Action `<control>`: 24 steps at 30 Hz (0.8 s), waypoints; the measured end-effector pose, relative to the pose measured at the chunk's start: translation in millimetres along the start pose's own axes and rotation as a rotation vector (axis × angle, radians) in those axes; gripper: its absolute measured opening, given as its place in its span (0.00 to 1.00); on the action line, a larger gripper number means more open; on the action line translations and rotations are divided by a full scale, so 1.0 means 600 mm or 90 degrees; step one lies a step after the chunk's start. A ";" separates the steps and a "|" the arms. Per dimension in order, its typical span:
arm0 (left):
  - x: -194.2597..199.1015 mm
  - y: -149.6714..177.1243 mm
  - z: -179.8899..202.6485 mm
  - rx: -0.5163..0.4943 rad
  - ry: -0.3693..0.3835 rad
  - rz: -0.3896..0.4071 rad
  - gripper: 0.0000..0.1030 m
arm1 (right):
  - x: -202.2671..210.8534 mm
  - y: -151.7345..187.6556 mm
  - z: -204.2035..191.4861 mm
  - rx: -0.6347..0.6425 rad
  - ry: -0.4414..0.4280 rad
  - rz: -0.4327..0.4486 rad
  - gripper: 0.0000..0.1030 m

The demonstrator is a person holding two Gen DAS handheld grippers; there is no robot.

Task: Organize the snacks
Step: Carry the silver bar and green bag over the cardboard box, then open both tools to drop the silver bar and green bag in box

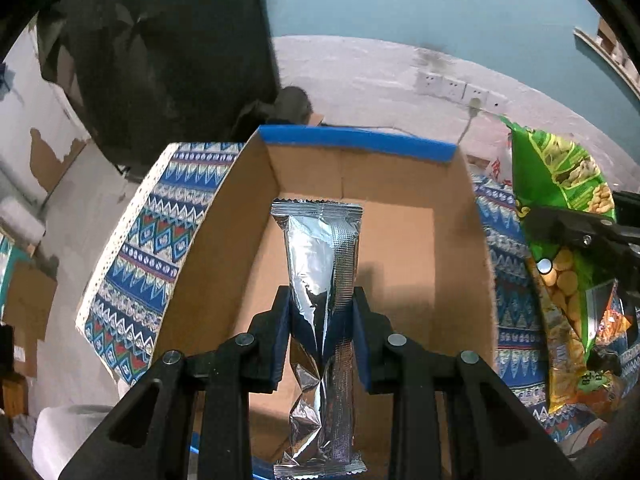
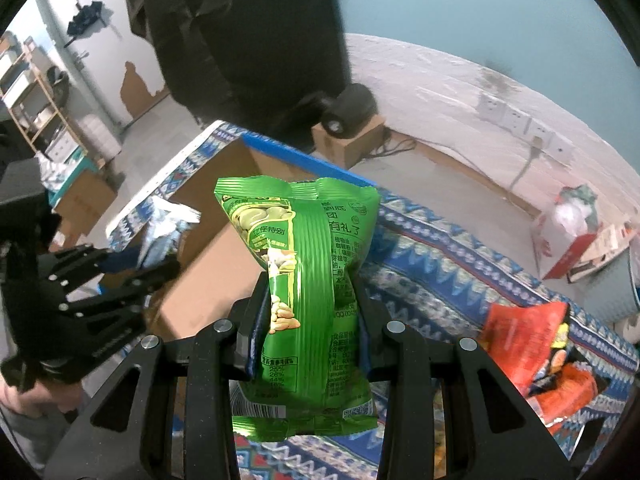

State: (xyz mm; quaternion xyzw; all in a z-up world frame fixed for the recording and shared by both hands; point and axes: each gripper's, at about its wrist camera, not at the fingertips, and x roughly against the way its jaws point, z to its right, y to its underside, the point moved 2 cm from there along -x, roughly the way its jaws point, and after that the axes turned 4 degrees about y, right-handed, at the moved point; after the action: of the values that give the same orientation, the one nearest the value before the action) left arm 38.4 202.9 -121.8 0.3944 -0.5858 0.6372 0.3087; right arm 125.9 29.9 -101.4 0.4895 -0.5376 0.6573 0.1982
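Silver foil packet (image 1: 320,280) sits pinched at its middle between the closed jaws of the left gripper (image 1: 321,312), hanging lengthwise above the open cardboard box (image 1: 224,240), whose far wall is edged in blue tape. The box rests on a patterned blue cloth (image 1: 148,248). The right gripper (image 2: 310,316) is clamped on a green snack bag (image 2: 304,280), held upright over the cloth just beside the box. In the left wrist view this green bag shows at the right edge, raised above a yellow snack bag lying on the cloth. An orange-red snack bag (image 2: 532,344) lies on the cloth further right.
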 end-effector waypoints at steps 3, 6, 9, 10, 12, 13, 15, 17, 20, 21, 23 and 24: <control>-0.016 0.007 -0.012 0.009 -0.002 -0.020 0.28 | -0.020 -0.008 -0.018 0.003 -0.014 -0.012 0.33; -0.029 0.014 -0.024 0.025 0.001 -0.039 0.28 | -0.032 -0.017 -0.035 0.010 -0.029 -0.019 0.33; -0.035 0.019 -0.033 0.041 0.001 -0.051 0.29 | -0.046 -0.018 -0.050 0.029 -0.033 -0.027 0.33; -0.033 0.019 -0.033 0.042 0.000 -0.052 0.29 | -0.049 -0.016 -0.051 0.033 -0.033 -0.030 0.33; -0.024 0.019 -0.033 0.037 -0.007 -0.046 0.34 | -0.060 -0.012 -0.060 0.038 -0.034 -0.038 0.33; -0.020 0.019 -0.034 0.034 -0.011 -0.045 0.36 | -0.065 -0.012 -0.064 0.040 -0.034 -0.042 0.33; -0.010 0.021 -0.036 0.031 -0.019 -0.038 0.45 | -0.071 -0.013 -0.072 0.046 -0.035 -0.046 0.33; 0.001 0.024 -0.040 0.031 -0.028 -0.032 0.49 | -0.076 -0.015 -0.083 0.055 -0.036 -0.048 0.33; 0.019 0.026 -0.051 0.034 -0.039 -0.022 0.58 | -0.085 -0.015 -0.097 0.064 -0.040 -0.053 0.33; 0.025 0.025 -0.054 0.036 -0.041 -0.017 0.61 | -0.090 -0.014 -0.100 0.065 -0.042 -0.056 0.33; 0.033 0.025 -0.058 0.039 -0.039 -0.008 0.62 | -0.098 -0.011 -0.104 0.066 -0.042 -0.066 0.34; 0.036 0.025 -0.060 0.041 -0.039 -0.007 0.62 | -0.103 -0.010 -0.105 0.066 -0.040 -0.070 0.35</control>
State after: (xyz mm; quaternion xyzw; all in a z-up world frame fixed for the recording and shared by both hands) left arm 9.8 235.0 -110.6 0.4266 -0.5723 0.6415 0.2811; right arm 130.6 105.3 -147.8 0.5483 -0.4814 0.6565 0.1914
